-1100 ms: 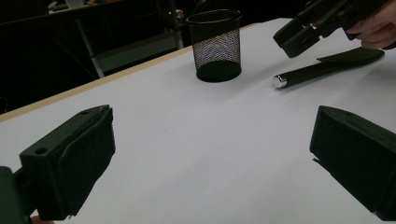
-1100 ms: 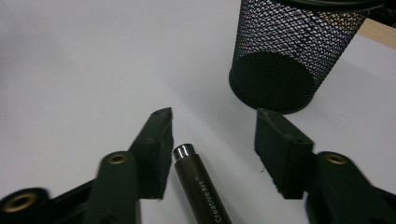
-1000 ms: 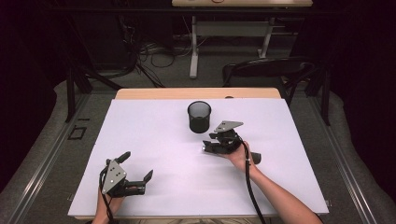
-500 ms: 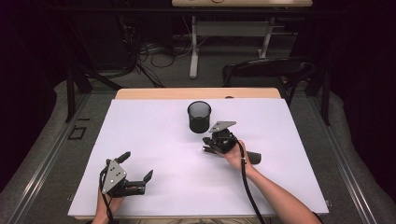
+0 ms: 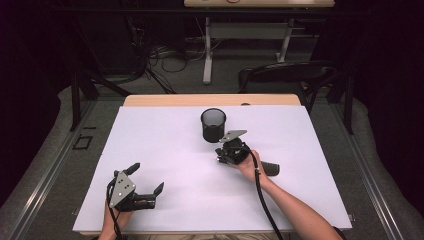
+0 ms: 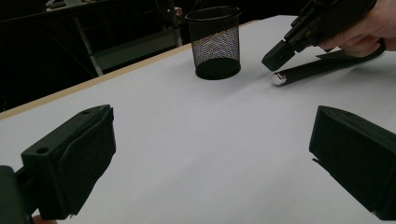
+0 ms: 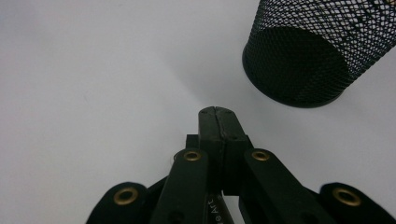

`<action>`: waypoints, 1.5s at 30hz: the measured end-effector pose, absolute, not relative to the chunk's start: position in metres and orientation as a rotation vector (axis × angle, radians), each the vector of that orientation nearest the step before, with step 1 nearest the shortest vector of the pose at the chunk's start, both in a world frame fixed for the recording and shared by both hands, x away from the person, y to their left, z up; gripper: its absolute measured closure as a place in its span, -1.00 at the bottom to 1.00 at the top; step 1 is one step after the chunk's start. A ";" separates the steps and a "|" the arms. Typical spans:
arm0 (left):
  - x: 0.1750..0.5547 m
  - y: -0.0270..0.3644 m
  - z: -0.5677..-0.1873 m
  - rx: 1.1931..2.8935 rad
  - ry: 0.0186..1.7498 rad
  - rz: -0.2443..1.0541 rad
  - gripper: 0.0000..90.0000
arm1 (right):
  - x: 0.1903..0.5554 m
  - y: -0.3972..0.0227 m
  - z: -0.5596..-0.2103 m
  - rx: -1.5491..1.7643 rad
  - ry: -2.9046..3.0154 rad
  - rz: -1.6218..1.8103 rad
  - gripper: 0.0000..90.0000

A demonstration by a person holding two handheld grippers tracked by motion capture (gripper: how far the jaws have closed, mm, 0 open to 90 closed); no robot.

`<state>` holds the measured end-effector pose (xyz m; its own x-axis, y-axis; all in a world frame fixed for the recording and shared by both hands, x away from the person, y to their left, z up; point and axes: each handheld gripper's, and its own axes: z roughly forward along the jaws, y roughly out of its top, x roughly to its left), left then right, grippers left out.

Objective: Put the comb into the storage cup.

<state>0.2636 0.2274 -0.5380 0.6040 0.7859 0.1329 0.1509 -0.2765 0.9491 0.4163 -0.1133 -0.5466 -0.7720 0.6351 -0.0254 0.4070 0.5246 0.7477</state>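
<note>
Right gripper view, right tongs (image 7: 216, 112) fully closed, empty, near mesh cup (image 7: 322, 51)

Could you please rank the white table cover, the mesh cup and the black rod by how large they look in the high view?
1. White table cover, by far the largest.
2. Mesh cup.
3. Black rod, partly hidden behind the hand, so its rank below the cup is unsure.
</note>
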 end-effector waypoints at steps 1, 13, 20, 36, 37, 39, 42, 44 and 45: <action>0.264 0.227 -0.538 1.771 0.768 0.748 -0.99 | 0.416 -0.113 -0.547 0.872 2.476 1.093 1.00; 0.264 0.228 -0.538 1.766 0.774 0.747 -0.98 | 0.416 -0.112 -0.550 0.886 2.507 1.057 1.00; 0.263 0.230 -0.538 1.760 0.778 0.749 -0.98 | 0.412 -0.107 -0.550 0.847 2.539 1.032 1.00; 0.262 0.231 -0.537 1.759 0.779 0.751 -0.98 | 0.400 -0.099 -0.550 0.781 2.630 0.945 1.00; 0.262 0.231 -0.537 1.758 0.779 0.751 -0.98 | 0.400 -0.099 -0.550 0.769 2.629 0.943 1.00; 0.262 0.231 -0.537 1.760 0.775 0.752 -0.98 | 0.398 -0.099 -0.550 0.757 2.637 0.931 1.00; 0.262 0.232 -0.537 1.757 0.778 0.752 -0.98 | 0.395 -0.099 -0.550 0.761 2.645 0.919 1.00; 0.262 0.232 -0.537 1.757 0.779 0.752 -0.98 | 0.394 -0.100 -0.549 0.750 2.651 0.916 1.00; 0.262 0.232 -0.537 1.758 0.777 0.754 -0.98 | 0.393 -0.100 -0.549 0.749 2.654 0.912 1.00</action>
